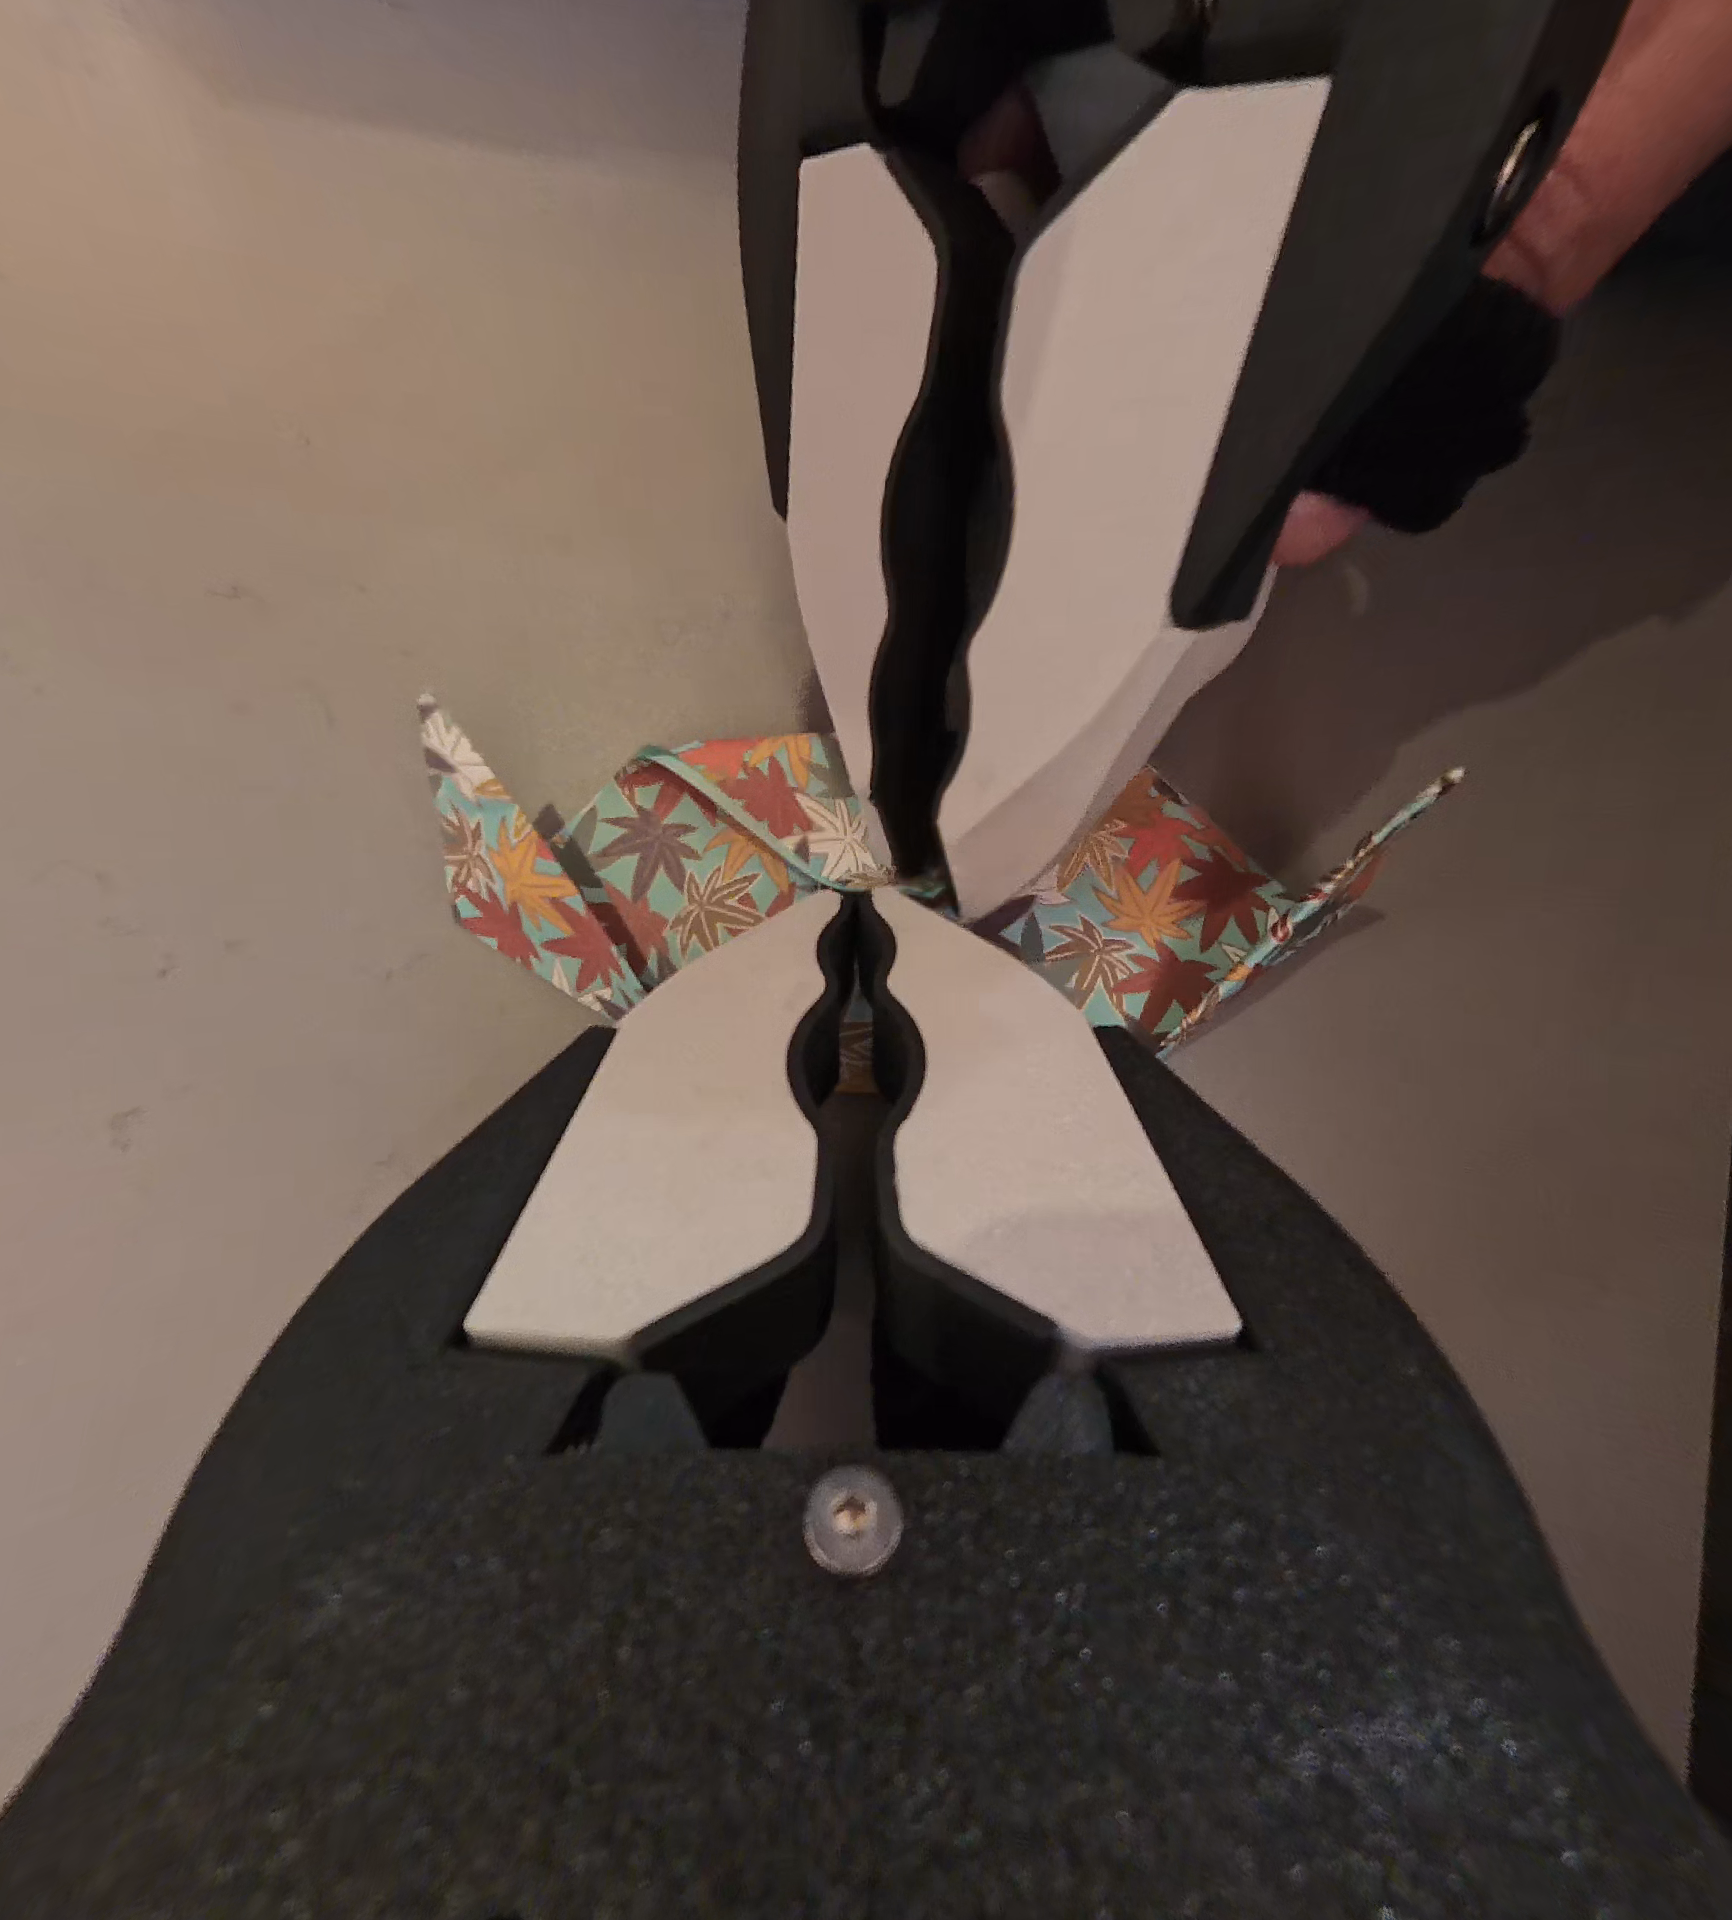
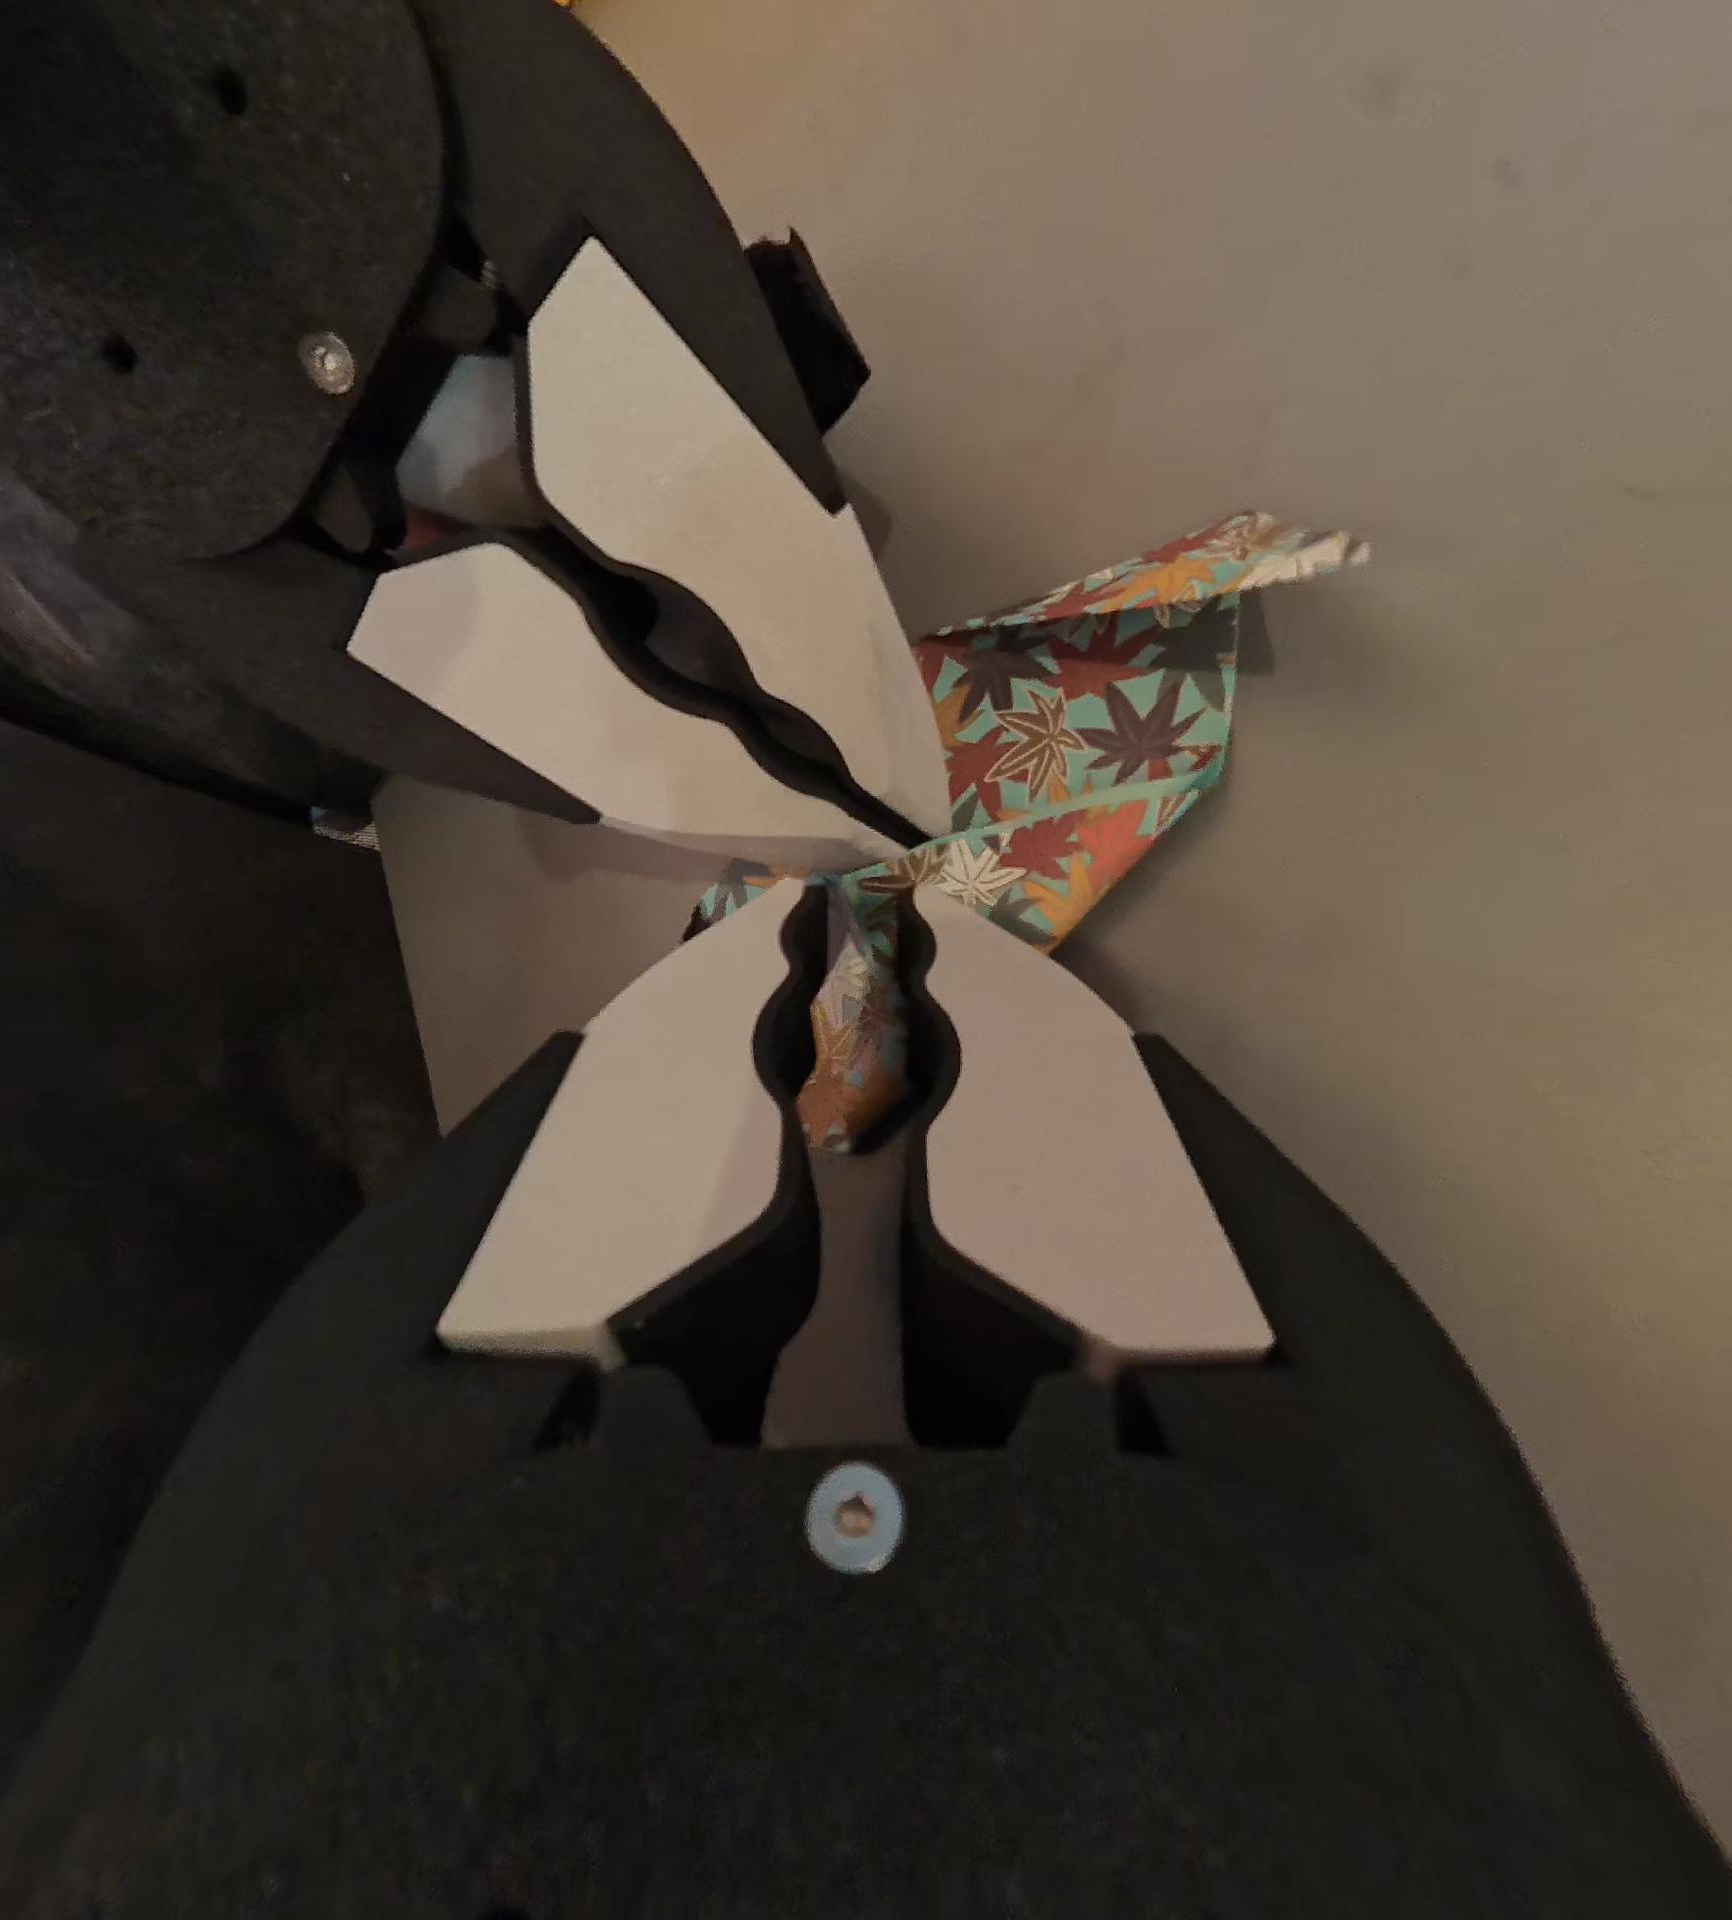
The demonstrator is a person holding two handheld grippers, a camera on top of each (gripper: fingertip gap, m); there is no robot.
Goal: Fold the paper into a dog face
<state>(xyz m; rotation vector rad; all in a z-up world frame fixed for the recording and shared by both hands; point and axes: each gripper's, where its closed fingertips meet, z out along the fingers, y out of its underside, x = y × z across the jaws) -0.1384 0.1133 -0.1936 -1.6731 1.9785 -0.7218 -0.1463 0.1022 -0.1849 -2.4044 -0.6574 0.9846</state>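
Both grippers are clenched on the paper (image 1: pixel 696 852), held just above the table (image 1: pixel 218 520): left gripper (image 1: pixel 857 914) and right gripper (image 2: pixel 867 914) pinch at one spot, tips nearly touching; press the crease flat without tearing, I judge

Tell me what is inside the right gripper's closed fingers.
A crumpled fold of the teal maple-leaf patterned paper sits pinched inside the right gripper, filling the round hollow between its grey fingers. How far the paper reaches beneath the fingers is covered.
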